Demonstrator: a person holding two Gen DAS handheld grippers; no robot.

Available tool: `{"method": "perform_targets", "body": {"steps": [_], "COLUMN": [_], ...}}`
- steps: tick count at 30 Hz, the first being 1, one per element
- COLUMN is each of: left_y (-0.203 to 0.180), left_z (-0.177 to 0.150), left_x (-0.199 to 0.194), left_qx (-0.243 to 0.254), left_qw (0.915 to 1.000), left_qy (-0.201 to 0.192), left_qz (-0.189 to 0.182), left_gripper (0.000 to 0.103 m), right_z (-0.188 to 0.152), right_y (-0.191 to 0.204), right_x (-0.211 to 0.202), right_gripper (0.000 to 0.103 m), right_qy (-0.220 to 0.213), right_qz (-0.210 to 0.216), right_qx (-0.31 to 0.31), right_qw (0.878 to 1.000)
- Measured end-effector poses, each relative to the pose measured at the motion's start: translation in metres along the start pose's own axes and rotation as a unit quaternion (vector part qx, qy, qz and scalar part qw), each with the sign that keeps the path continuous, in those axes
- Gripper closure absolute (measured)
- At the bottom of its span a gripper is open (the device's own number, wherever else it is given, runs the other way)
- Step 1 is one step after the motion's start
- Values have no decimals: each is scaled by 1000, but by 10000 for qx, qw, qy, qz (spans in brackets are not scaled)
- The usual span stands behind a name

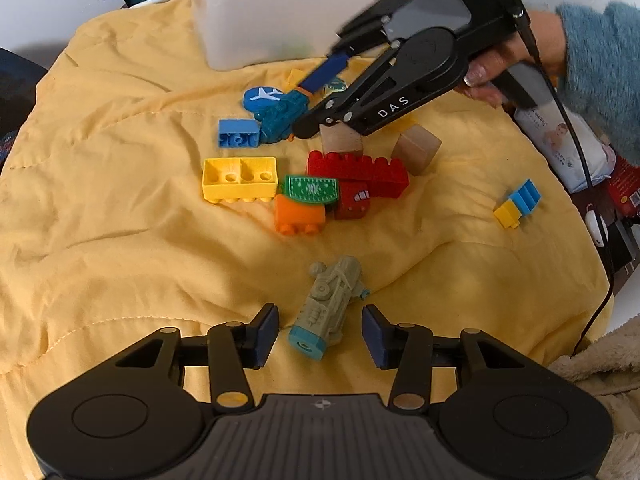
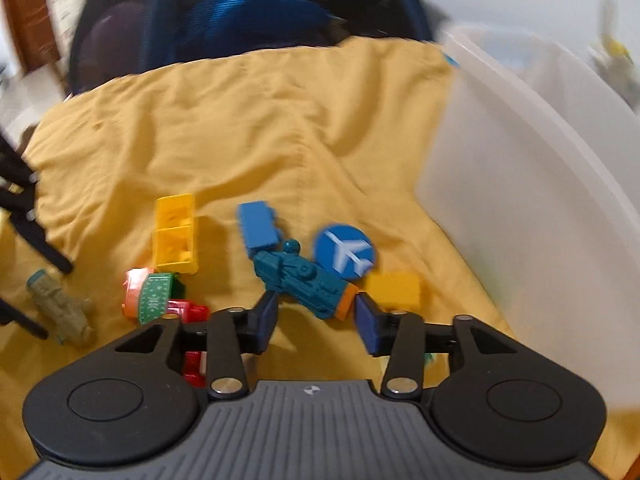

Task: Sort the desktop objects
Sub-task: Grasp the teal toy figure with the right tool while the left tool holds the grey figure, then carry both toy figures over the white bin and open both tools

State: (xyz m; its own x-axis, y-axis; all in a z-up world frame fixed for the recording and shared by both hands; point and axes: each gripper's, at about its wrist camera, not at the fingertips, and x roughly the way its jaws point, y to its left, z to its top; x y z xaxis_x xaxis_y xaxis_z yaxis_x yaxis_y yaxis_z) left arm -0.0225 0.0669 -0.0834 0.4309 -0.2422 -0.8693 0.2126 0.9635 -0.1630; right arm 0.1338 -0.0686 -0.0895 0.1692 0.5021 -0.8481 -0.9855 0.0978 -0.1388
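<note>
Left gripper (image 1: 320,334): fingers (image 1: 267,334) apart at a medium gap, pads touching nothing. The grey-green train (image 1: 330,306) lies on the yellow cloth (image 1: 120,240) between and just ahead of them, its teal end nearest the gripper, with daylight on both sides.

Right gripper (image 2: 316,320): fingers (image 2: 367,326) wide, nothing held. The teal train (image 2: 304,280) lies slantwise just ahead of the tips, orange end by the right finger; contact with the pads can't be confirmed, the right wrist view is motion-blurred. From the left wrist view the right gripper (image 1: 316,96) reaches in from the cloth's far right side, a hand (image 1: 500,72) in a fuzzy blue sleeve on its grip.

Hard to read: the white bin (image 1: 280,20) at the cloth's far edge is cut off at the top, contents just a smear. A red brick (image 2: 194,360) is mostly hidden behind the right gripper's linkage. Wooden blocks (image 1: 416,152) are partly covered by the right gripper.

Mid-cloth cluster: yellow brick (image 1: 239,180), long red brick (image 1: 360,170), green tile (image 1: 314,190), orange brick (image 1: 299,216). The blue plane disc (image 2: 345,252) and blue brick (image 2: 258,224) sit just past the teal train. A small blue-yellow piece (image 1: 518,204) sits apart toward the right edge.
</note>
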Motion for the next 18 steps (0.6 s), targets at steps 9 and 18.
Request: {"method": "perform_targets", "body": {"steps": [9,18], "left_y": [-1,4], "left_z": [-2,-1], "left_x": [-1,-6], "left_qx": [12,-26], "left_qw": [10000,10000], "left_qy": [-9,-91], "left_qz": [10,27], "left_gripper": [52,52], "right_z": [23,-4], "right_y": [13,19], "right_x": [19,-21], "right_gripper": [46,65], "right_qy": [341,232], "right_qz": [206,-482], "right_qx": [-1019,75], "right_qw": [9940,9985]}}
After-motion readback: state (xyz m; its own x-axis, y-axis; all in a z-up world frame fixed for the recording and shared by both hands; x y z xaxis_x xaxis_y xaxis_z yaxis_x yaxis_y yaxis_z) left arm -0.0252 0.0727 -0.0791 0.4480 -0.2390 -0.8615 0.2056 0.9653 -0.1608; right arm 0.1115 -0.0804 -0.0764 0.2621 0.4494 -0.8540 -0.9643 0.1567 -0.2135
